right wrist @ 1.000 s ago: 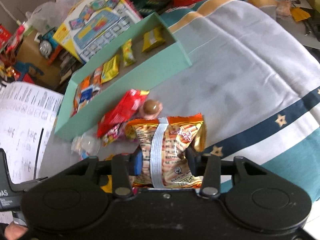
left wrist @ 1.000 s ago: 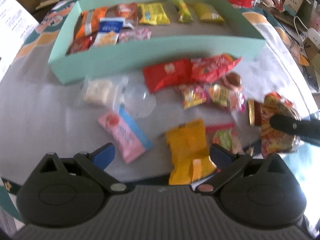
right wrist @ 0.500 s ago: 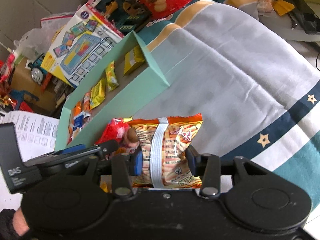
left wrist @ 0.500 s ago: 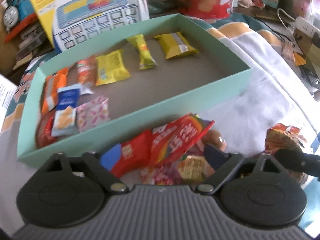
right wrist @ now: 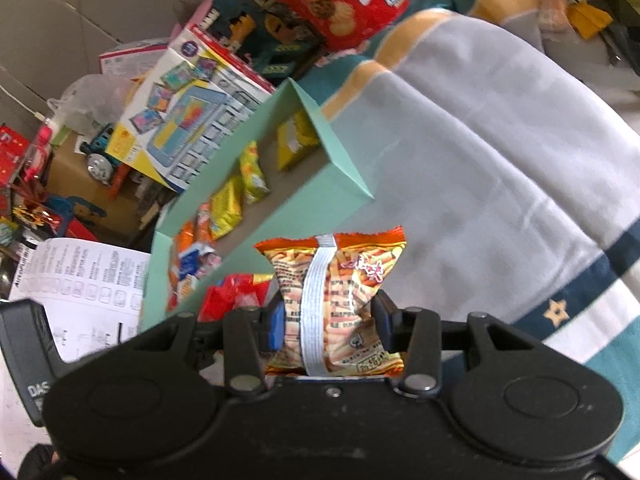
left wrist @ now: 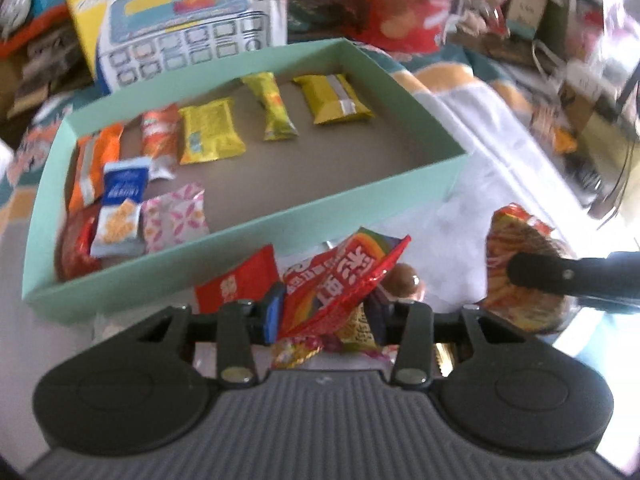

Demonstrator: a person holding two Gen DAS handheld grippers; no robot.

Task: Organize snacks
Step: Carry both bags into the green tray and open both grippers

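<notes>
Snacks: our left gripper (left wrist: 324, 316) just closed onto the red rainbow packet (left wrist: 340, 280); right gripper (right wrist: 328, 326) grips the orange bag (right wrist: 334, 300). Mint box (left wrist: 256, 236) next.

Orange snack packet (right wrist: 332, 300) between fingers (right wrist: 276, 326)

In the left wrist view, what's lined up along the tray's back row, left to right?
In the mint tray: orange packet → orange-and-white packet → square yellow packet → slim yellow-green stick packet → yellow packet with a silver seam.
</notes>
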